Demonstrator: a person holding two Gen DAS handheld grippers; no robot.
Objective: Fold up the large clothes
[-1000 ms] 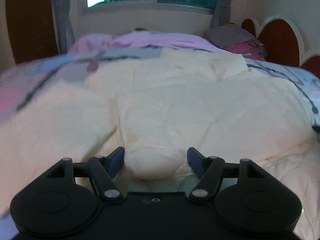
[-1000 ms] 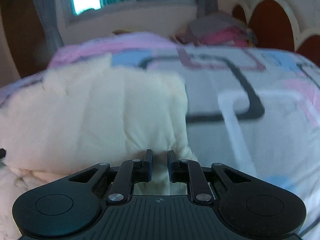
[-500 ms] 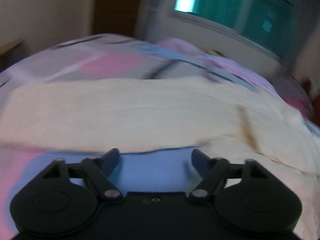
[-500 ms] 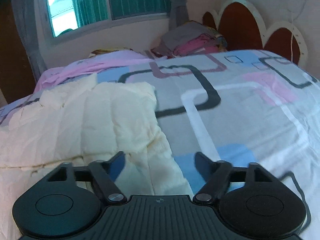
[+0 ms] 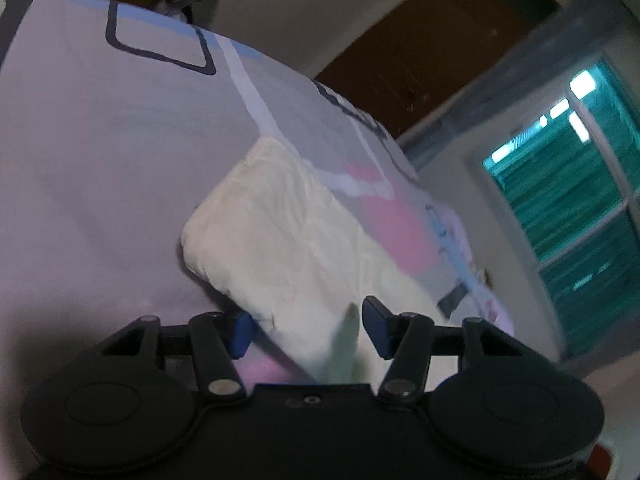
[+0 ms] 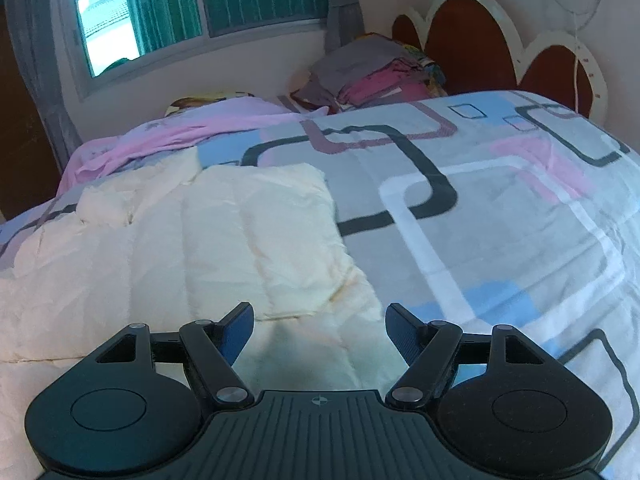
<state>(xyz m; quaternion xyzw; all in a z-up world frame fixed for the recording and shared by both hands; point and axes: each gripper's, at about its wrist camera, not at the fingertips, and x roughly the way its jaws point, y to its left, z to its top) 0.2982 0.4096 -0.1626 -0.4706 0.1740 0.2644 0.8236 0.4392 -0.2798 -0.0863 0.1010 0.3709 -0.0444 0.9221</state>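
Observation:
A large cream garment (image 6: 200, 248) lies spread on the bed's patterned sheet (image 6: 500, 220), with its right part folded over in a flat panel. My right gripper (image 6: 320, 320) hangs open just above the garment's near right edge with nothing between its pads. In the left wrist view the picture is tilted by a rolled wrist. There a corner of the cream garment (image 5: 288, 240) runs in between the fingers of my left gripper (image 5: 307, 326). Its jaws are closing with that cloth between them, and a gap still shows at the pads.
A pile of folded clothes (image 6: 380, 72) sits by the scalloped headboard (image 6: 480, 40). A pink cloth (image 6: 192, 132) lies at the bed's far side under the window (image 6: 200, 12). A brown door (image 5: 420, 48) stands beyond the bed. Bare sheet (image 5: 100, 140) stretches left of the garment's corner.
My right gripper opened, let go of the cream fold and lifted a little. My left gripper swept sideways to the garment's corner, rolled over, and its jaws have narrowed.

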